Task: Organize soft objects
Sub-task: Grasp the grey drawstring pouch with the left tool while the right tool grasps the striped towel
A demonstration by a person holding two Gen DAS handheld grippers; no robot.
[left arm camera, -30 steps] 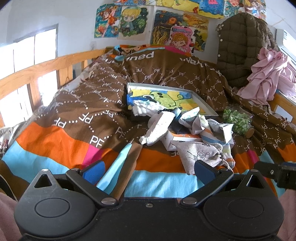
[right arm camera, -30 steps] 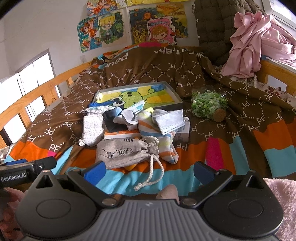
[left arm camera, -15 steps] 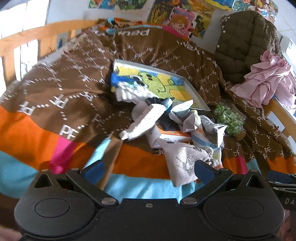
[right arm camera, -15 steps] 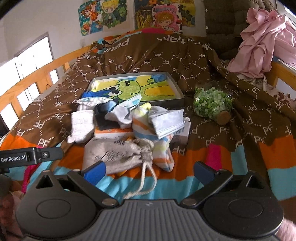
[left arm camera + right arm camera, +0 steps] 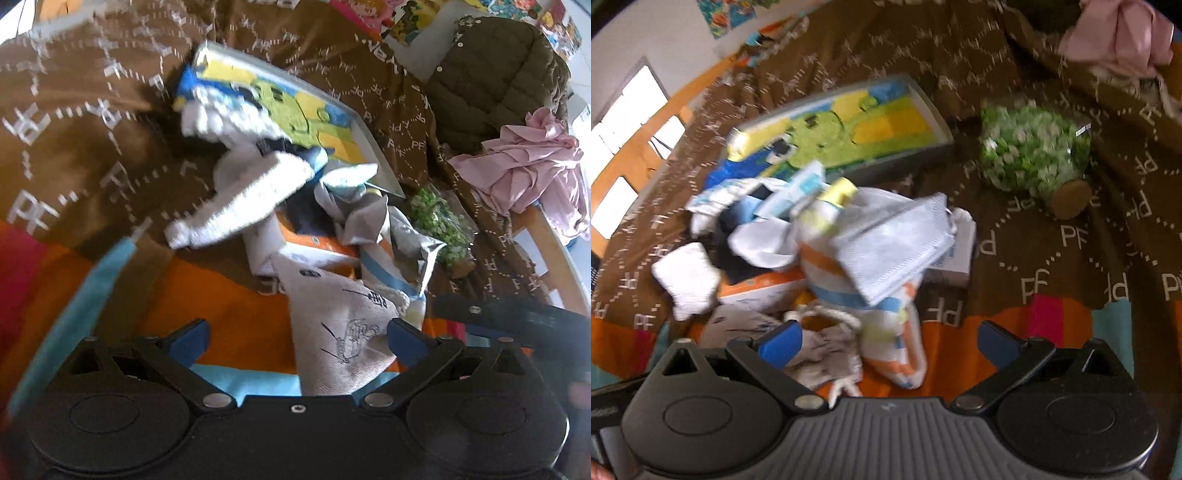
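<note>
Both grippers hovering, jaws apart: left gripper (image 5: 295, 341) over drawstring pouch (image 5: 341, 332); right gripper (image 5: 890, 341) over, seemingly, striped sock (image 5: 886, 325).

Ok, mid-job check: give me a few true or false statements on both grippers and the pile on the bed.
1. The left gripper is open and holds nothing. True.
2. The right gripper is shut on the face mask. False: it is open, and the mask lies on the pile.
3. The drawstring pouch lies nearest the left gripper's fingers. True.
4. The jar of green bits stands inside the tray. False: it lies on the blanket beside it.
</note>
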